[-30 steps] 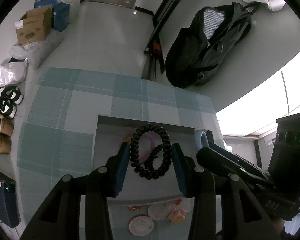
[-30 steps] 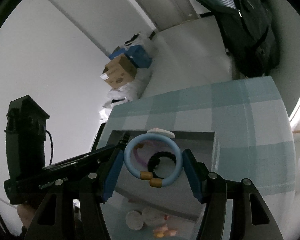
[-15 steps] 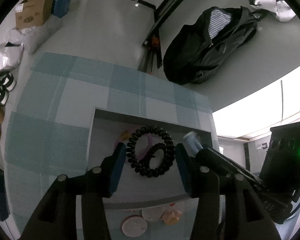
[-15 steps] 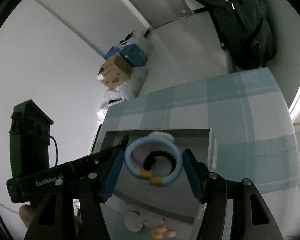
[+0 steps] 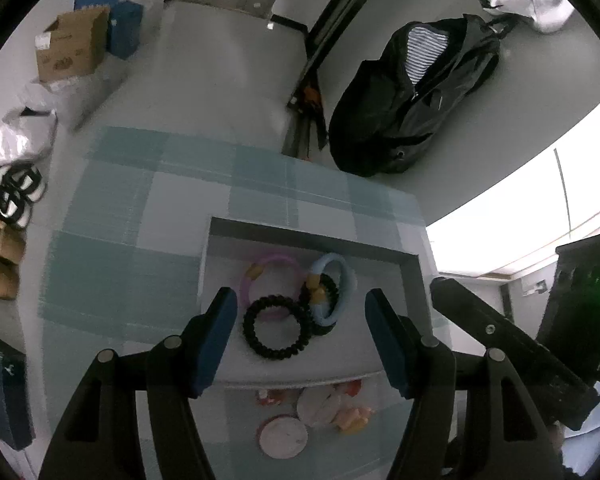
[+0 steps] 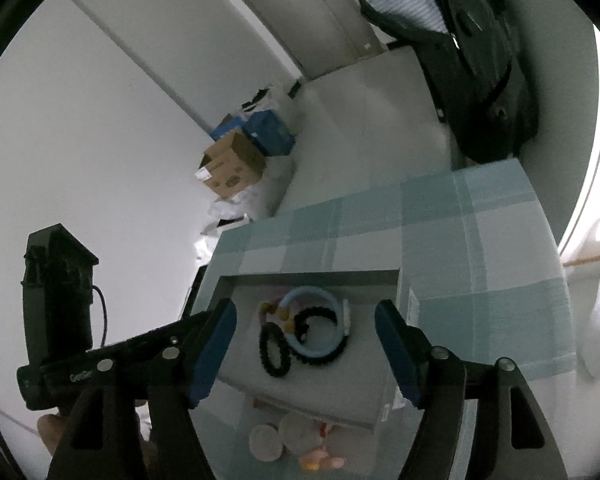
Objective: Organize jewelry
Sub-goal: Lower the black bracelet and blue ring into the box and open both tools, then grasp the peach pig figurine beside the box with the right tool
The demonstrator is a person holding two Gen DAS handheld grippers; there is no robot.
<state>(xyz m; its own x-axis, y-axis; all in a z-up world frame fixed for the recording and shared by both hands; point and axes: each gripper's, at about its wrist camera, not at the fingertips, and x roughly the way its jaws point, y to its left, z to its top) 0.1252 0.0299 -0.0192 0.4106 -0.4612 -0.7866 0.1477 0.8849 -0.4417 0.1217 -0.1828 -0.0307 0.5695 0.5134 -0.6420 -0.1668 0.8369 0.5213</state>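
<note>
Over the table: both claws hung above the tray, well clear of everything in it.
Cloth (image 5: pixel 180 216): blue-and-white check, covering the table under the tray.
Tray (image 5: pixel 312 236): grey, shallow, walled, sitting on the cloth and holding all the rings.
Left claw (image 5: pixel 302 336): fingers spread wide, nothing between them.
Right claw (image 6: pixel 306 346): also spread wide and empty.
Blue bangle (image 5: pixel 346 280): lay tilted in the tray, propped on a black coil that showed through it; looked stiff, light and smooth, so likely to slip unless pinched across the band, away from the yellow beads.
Pink bangle (image 5: pixel 256 276): lay flat beside the blue one, its near edge under the coil tie; probably just as rigid and light.
Coil tie (image 5: pixel 278 330): black spiral loop, nearest the left claw, resting partly on the pink bangle; judged soft and springy, easy to nip anywhere on its ring, though it may squash and spring.
Loose bits (image 5: pixel 320 412): small white and orange pieces on the cloth, just outside the tray's near wall, still to be sorted, I'd guess.
</note>
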